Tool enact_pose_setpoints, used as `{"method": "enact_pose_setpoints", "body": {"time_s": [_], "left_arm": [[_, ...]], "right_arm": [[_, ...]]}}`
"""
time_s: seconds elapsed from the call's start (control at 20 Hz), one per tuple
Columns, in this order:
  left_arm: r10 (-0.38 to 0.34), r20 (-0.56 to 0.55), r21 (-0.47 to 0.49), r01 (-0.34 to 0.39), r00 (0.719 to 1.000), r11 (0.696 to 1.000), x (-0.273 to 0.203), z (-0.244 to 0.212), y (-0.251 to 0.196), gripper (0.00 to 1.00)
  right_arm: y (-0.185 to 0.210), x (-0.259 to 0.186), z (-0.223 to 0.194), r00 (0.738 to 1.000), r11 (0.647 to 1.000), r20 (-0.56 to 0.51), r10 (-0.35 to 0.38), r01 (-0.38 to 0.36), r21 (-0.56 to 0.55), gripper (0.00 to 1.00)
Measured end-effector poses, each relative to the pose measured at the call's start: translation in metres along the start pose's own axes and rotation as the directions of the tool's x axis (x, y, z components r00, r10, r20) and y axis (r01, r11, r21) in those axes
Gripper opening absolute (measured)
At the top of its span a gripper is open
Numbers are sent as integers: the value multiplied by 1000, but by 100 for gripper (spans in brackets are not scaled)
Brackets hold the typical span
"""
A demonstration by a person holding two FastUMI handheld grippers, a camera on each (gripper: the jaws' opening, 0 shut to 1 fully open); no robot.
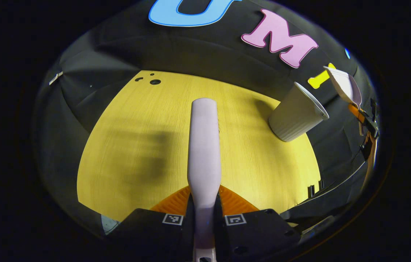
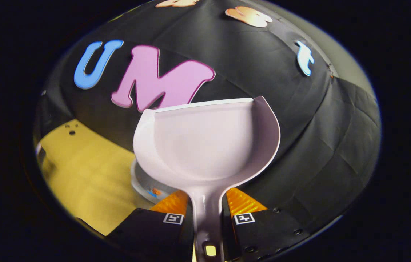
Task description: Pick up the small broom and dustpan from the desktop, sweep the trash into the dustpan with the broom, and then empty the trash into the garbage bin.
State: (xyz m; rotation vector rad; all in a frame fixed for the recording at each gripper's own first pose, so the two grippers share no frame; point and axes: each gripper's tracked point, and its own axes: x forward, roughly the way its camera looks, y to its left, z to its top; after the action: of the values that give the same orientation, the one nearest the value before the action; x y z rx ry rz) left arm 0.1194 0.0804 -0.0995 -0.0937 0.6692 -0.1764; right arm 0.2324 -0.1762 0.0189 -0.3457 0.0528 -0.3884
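My left gripper (image 1: 204, 199) is shut on the pale broom (image 1: 204, 145), which points forward above the yellow table (image 1: 136, 153). The bristles are hidden. A white ribbed cup, the garbage bin (image 1: 296, 114), stands near the table's right side. Beyond it, at the far right, the dustpan (image 1: 343, 85) is held up by the other gripper. In the right gripper view my right gripper (image 2: 205, 203) is shut on the dustpan's handle. The pan (image 2: 205, 145) is raised, faces me and looks empty. Under it shows the bin's rim (image 2: 140, 183), with small coloured bits (image 2: 153, 191) inside.
Small dark holes (image 1: 154, 82) mark the table's far left corner. Black cloth walls close in behind and to the right of the table. The tabletop (image 2: 82, 171) stretches left of the bin, with shadows lying across it.
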Motion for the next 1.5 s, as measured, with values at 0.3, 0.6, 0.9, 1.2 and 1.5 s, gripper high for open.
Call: {"method": "enact_pose_setpoints", "body": {"time_s": [0.3, 0.6, 0.9, 1.2, 1.5], "left_arm": [[-25, 13, 67, 24, 1000, 997, 1, -15, 0, 27], [-66, -15, 58, 67, 998, 996, -1, -44, -4, 27], [-57, -43, 74, 60, 997, 995, 12, -67, 8, 27], [28, -71, 148, -18, 997, 989, 45, -71, 22, 27], [114, -119, 240, -83, 986, 967, 80, -74, 29, 27]], "right_arm": [[-1, -2, 10, 995, 986, -57, 82, -72, 152, 35], [17, -10, -6, 964, 932, -172, 203, -136, 335, 35], [50, -47, -48, 927, 905, -251, 278, -165, 391, 35], [115, -80, -126, 833, 890, -393, 389, -230, 394, 35], [171, -74, -207, 717, 888, -537, 445, -275, 368, 35]]}}
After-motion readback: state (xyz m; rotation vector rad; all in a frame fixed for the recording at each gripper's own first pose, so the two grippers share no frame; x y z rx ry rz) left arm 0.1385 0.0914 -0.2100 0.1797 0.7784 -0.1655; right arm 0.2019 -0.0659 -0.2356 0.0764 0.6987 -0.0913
